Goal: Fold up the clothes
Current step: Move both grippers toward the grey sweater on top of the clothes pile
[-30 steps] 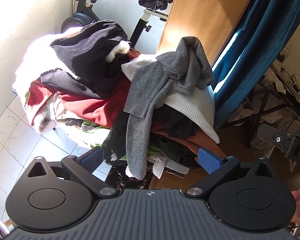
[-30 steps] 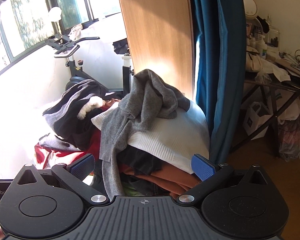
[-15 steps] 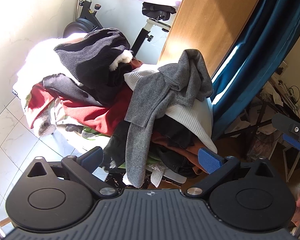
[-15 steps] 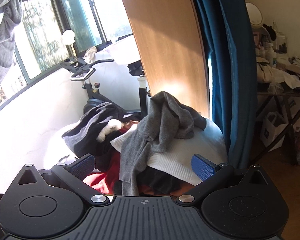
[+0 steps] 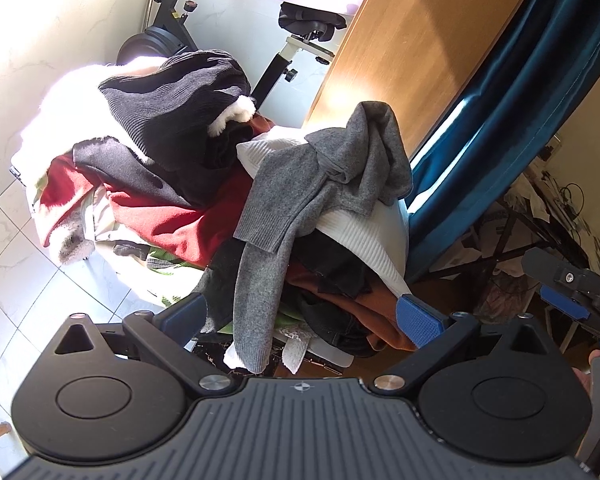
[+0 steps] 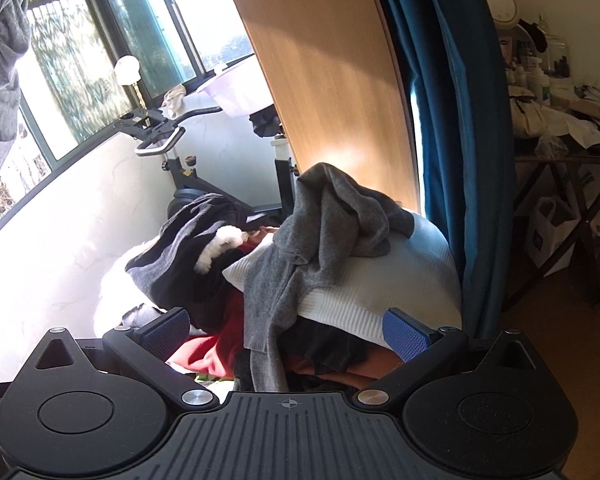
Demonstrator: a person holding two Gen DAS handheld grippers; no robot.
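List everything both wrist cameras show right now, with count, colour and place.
sweater: 1, grey, draped on top of the pile
white knit: 1, white, under the sweater
black knit: 1, black, pile's far left
red garment: 1, red, mid pile
exercise bike: 1, black, behind the pile
curtain: 1, teal, right of the pile
wood panel: 1, brown, beside the curtain
desk: 1, dark, cluttered, far right
left gripper: fingers open, empty
right gripper: fingers open, empty

The clothes pile [image 5: 204, 200] lies ahead of the left gripper [image 5: 300, 316]; a sweater [image 5: 300, 200] lies on top, a curtain [image 5: 500, 120] to the right.
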